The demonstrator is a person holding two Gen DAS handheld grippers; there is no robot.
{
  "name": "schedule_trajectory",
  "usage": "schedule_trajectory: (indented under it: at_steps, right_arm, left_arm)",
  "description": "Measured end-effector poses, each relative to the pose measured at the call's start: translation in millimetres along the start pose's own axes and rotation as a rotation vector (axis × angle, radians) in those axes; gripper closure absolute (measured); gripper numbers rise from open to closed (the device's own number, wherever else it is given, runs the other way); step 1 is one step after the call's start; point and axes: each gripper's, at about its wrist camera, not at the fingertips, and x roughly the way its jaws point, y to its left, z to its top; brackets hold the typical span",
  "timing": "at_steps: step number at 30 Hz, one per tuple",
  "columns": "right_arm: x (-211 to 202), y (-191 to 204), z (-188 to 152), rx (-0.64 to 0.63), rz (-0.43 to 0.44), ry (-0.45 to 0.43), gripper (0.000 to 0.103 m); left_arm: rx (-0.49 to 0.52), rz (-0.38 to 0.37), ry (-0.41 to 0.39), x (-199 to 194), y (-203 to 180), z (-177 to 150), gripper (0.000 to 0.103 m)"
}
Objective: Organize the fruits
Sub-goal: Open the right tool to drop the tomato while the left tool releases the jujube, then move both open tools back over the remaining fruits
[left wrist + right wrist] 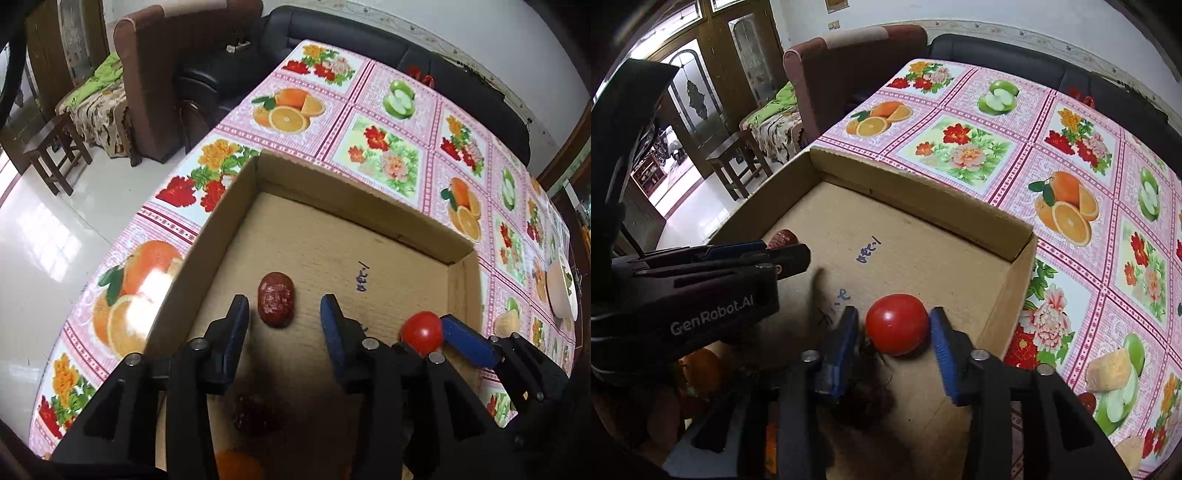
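Behind everything stands a living room with a black sofa (369,48), a brown armchair (166,74) and a small wooden stool (55,155); but the work happens on a table covered by a pink cloth with printed fruits and flowers (369,122).

Nearest in the left wrist view, the left gripper (284,314) hangs over the floor of a shallow cardboard box (221,229). Its jaws stand wide, and a wrinkled red date (276,304) lies on the cardboard between the fingertips, nearer to the left finger; whether that finger touches it I cannot tell. I judge the date is either just set down or about to be taken. A second dark date (255,415) lies closer to the camera, partly under the gripper body, and something orange (236,465) shows at the bottom edge, too blurred to name.

The right gripper (894,332) has its jaws open around a red tomato (897,325); the tomato rests on the box floor with a small gap at each pad, so it is not clamped. The box walls probably serve to keep round fruits from rolling away.

Only the right view shows a dark, hairy-looking mass (864,391) under its left finger and the side of the left gripper with its lettering. Only the left view shows the whole date, and a pale plate (561,288) farther along the table at the right edge.
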Motion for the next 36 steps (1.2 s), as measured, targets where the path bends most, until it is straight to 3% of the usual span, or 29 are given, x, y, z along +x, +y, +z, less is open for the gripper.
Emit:
schedule_trajectory:
  at_steps: [4, 13, 21, 36]
  right_arm:
    - [-20, -2, -4, 0.011, 0.005, -0.039, 0.055]
    - [-69, -20, -31, 0.078, 0.006, -0.11, 0.054]
    - [-108, -47, -78, 0.171, -0.011, -0.142, 0.053]
    - [-149, -88, -154, 0.297, -0.046, -0.139, 0.052]
  left_arm:
    - [0.003, 0.011, -0.035, -16, -4, -6, 0.054]
    - [0.032, 0.016, -0.104, -53, -21, -40, 0.054]
    - [0.083, -0.023, -0.103, -73, -43, -77, 0.054]
    - [0.139, -0.052, -0.101, -89, -73, -110, 0.054]
